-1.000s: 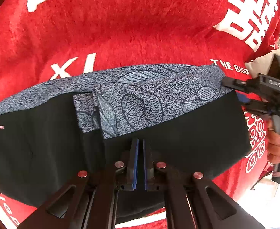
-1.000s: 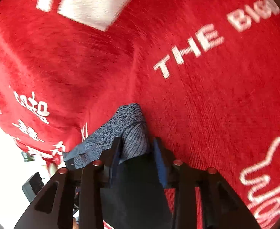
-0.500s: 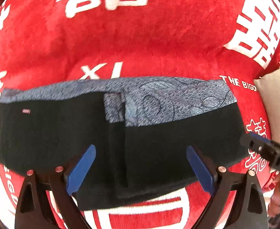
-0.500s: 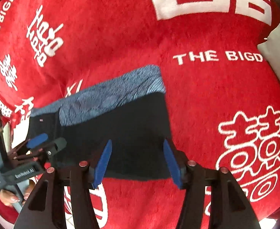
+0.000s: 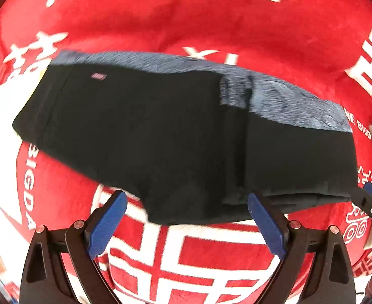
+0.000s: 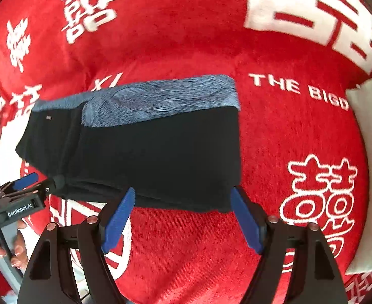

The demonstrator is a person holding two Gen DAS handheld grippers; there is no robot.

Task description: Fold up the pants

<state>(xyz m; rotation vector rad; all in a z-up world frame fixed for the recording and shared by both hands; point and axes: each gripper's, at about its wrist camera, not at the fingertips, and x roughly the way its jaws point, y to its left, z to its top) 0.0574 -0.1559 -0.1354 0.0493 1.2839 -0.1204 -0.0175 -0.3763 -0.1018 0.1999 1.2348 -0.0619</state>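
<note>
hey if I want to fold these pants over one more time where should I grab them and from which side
Probably take the pants at the near right corner, where the folded layers end in a straight free edge. Bring the right tool, now open, in low from the right so it catches all layers, with the left tool at the near left edge.

Home, red wedding blanket [image 6: 186, 253], pillow [image 6: 371, 152]

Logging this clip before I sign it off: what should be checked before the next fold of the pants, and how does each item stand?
1. Left gripper open, holding nothing: ok.
2. Right gripper open, holding nothing: ok.
3. Pants lie flat on the red blanket: ok.
4. Both grippers clear of the cloth: ok.
5. Folded edges aligned: cannot tell, the picture is blurred.
</note>
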